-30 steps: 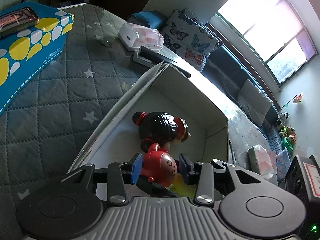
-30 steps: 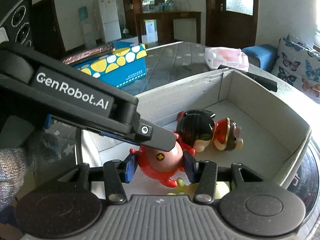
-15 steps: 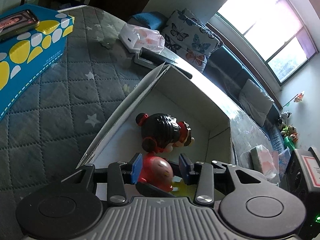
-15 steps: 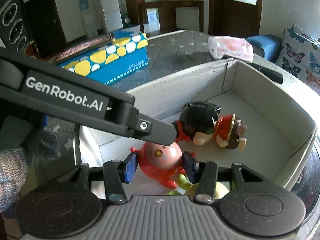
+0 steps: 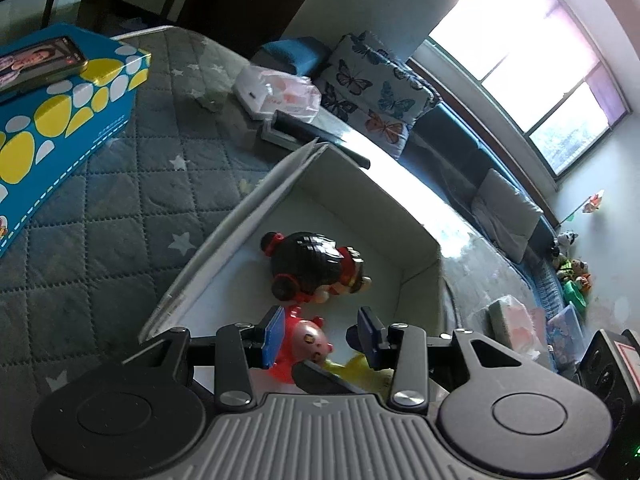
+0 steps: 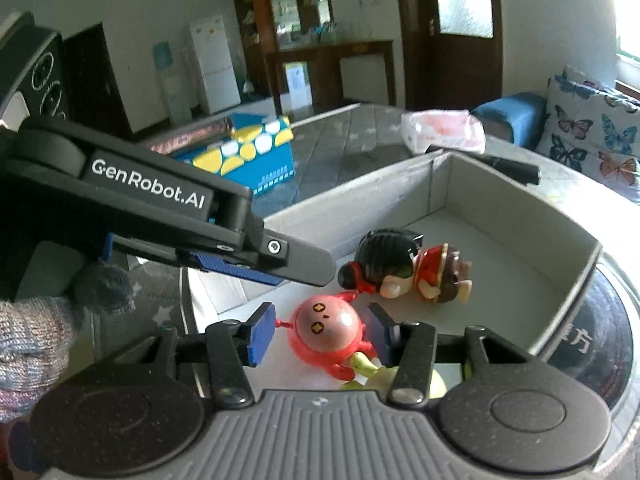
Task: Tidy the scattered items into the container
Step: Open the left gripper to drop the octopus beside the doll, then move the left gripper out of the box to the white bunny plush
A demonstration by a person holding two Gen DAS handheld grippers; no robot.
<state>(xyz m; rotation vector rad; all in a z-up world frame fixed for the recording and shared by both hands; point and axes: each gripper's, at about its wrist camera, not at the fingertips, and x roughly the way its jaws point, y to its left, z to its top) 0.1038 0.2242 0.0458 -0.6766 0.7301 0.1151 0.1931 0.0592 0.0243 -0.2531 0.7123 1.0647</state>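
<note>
Right wrist: red toy (image 6: pixel 326 332) between right gripper (image 6: pixel 320 334) pads.

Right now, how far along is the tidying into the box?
Done: the black-haired doll in red and the round red figure lie inside the grey cardboard box, with a yellow-green toy partly hidden beside them. In hand: nothing; the right tongs stand open around the red figure, the left tongs open. Left: no other loose toys can be seen.
</note>
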